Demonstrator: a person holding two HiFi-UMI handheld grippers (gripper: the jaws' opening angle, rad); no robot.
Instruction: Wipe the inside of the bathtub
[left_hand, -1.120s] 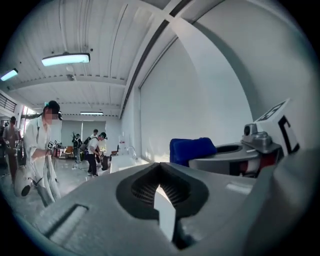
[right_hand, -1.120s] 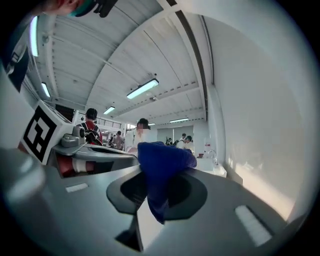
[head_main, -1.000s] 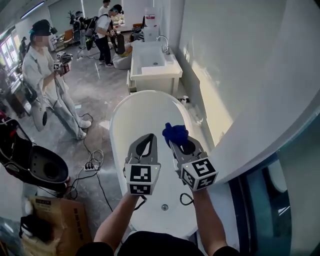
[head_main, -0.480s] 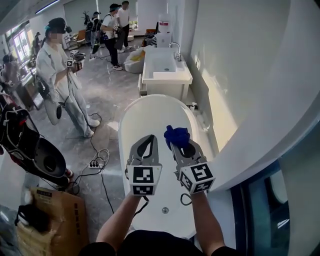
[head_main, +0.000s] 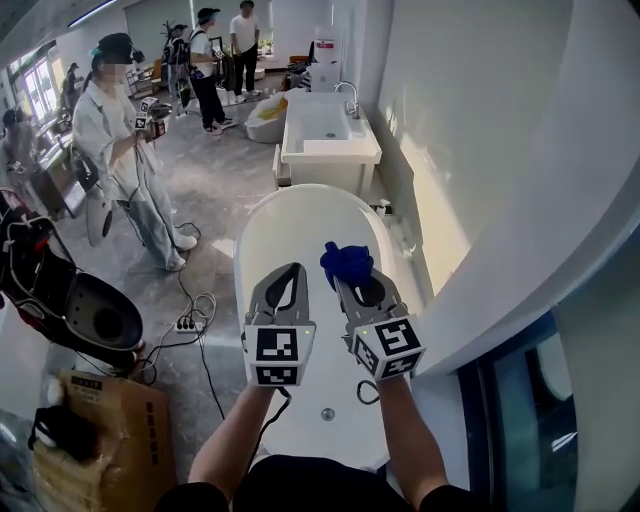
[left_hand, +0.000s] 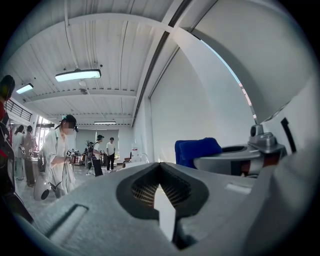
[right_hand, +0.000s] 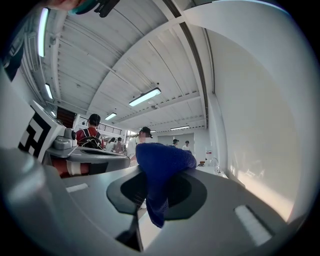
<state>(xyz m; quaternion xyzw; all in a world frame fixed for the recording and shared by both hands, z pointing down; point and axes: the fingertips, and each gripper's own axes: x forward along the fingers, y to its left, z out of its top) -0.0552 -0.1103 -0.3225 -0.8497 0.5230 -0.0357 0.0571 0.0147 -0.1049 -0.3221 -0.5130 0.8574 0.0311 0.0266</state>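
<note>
Little has changed from a moment earlier: both tongs still hang side by side over the near half of the bathtub (head_main: 300, 215), only slightly shifted in the head view. The left tongs (head_main: 290, 277) are pressed together at the tips with nothing between them. The right tongs (head_main: 357, 287) are clamped on a blue cloth (head_main: 347, 262), which bunches above their tips and hangs down between them, clear of the tub's surface.

In the white oval tub, a round drain (head_main: 327, 413) sits in the bottom at the near end, below the tongs.

Left of the tub, on the grey glossy floor (head_main: 225, 185), lie a power strip (head_main: 183, 325) and its cables, with a cardboard box (head_main: 115, 435) nearer. A white wall (head_main: 470, 130) runs along the tub's right side. Beyond its far end stands a rectangular tub (head_main: 325, 135) with a faucet (head_main: 350, 96). A person in pale clothes (head_main: 125, 150) stands to the far left, holding a device of their own.
</note>
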